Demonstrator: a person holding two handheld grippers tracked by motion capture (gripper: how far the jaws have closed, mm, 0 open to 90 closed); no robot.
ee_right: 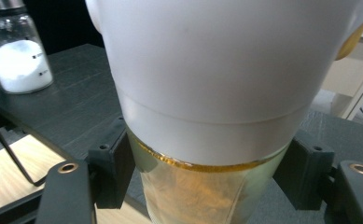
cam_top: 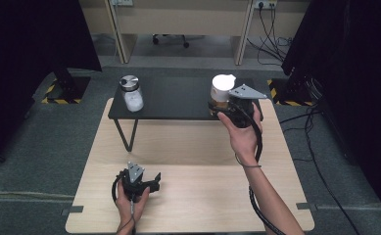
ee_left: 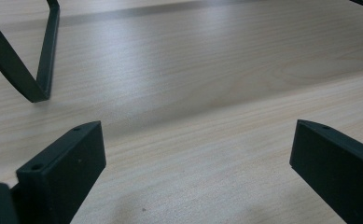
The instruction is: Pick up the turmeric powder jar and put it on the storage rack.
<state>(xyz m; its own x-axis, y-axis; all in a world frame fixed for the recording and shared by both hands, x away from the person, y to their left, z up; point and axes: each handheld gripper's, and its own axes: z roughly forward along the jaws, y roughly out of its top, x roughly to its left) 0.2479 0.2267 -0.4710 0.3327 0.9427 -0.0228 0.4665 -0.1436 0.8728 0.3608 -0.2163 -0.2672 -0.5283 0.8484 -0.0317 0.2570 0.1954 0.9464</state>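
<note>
The right gripper (cam_top: 226, 108) has its jaws closed on the glass body of a white-lidded jar (cam_top: 221, 93) with amber contents, at the right end of the black shelf (cam_top: 178, 105) near the counter's (cam_top: 188, 196) far edge. The grasp seems done; carrying and placing the jar is left. The left gripper (cam_top: 154, 180) rests near the counter's front edge, jaws open and empty. A salt jar (cam_top: 131, 93) stands at the shelf's left end.

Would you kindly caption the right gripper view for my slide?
Right tongs shut on white-lidded amber glass jar above black shelf.
</note>
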